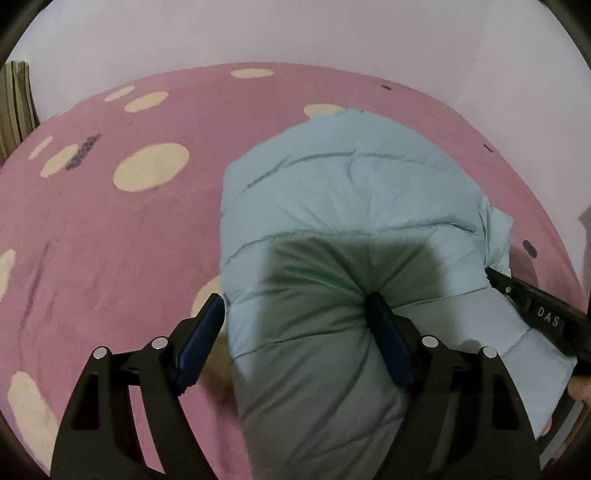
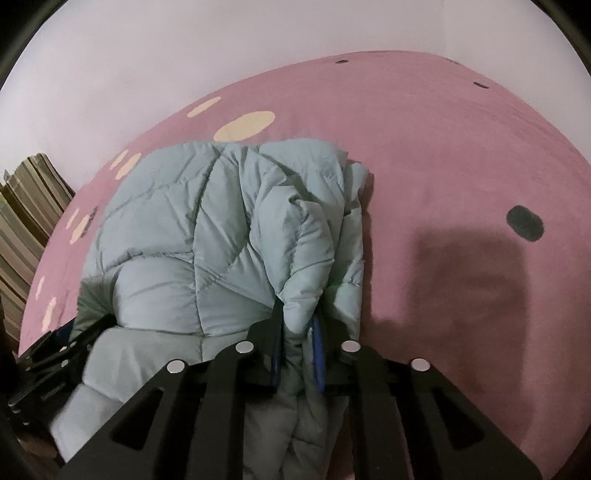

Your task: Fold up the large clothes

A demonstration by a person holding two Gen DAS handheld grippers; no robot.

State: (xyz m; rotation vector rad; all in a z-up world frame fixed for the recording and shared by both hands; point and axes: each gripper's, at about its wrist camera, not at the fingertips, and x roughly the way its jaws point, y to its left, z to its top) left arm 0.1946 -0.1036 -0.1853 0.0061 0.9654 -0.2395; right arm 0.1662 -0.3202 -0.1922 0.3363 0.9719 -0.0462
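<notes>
Left wrist view: a puffy light blue jacket (image 1: 354, 206) lies in a heap on a pink blanket (image 1: 110, 229) with cream spots. The left gripper (image 1: 295, 332) has its jaws wide apart, with a fat fold of the jacket between them. The right gripper (image 2: 297, 350) has its jaws squeezed together on a thin fold at the jacket's right edge. A striped curtain (image 2: 22, 229) hangs on the far left. Bare pink blanket spreads out to the jacket's right and left, up to the white wall (image 1: 258, 33).
</notes>
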